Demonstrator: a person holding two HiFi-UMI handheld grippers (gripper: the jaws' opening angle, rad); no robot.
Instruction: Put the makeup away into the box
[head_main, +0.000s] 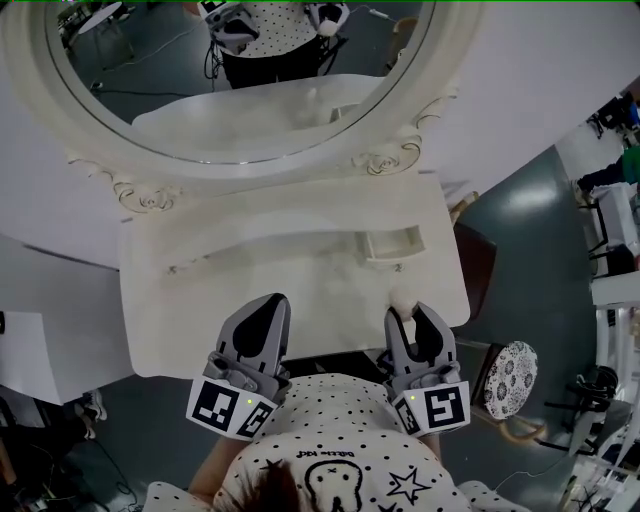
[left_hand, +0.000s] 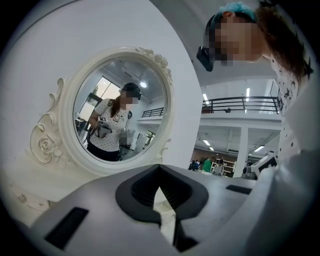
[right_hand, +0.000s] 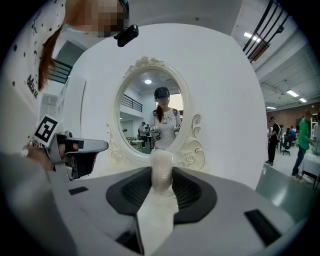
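Note:
On the white dressing table a small white box stands open at the right, under the mirror's frame. My right gripper hovers over the table's front right edge, just short of the box, shut on a pale frosted makeup bottle. In the right gripper view the bottle stands upright between the dark pads of the right gripper. My left gripper is over the table's front edge, to the left, shut with nothing in it; the left gripper points level at the mirror.
A large oval mirror with a carved white frame stands at the back of the table. A round patterned stool and a dark brown piece of furniture are on the floor to the right. People stand far off at the right.

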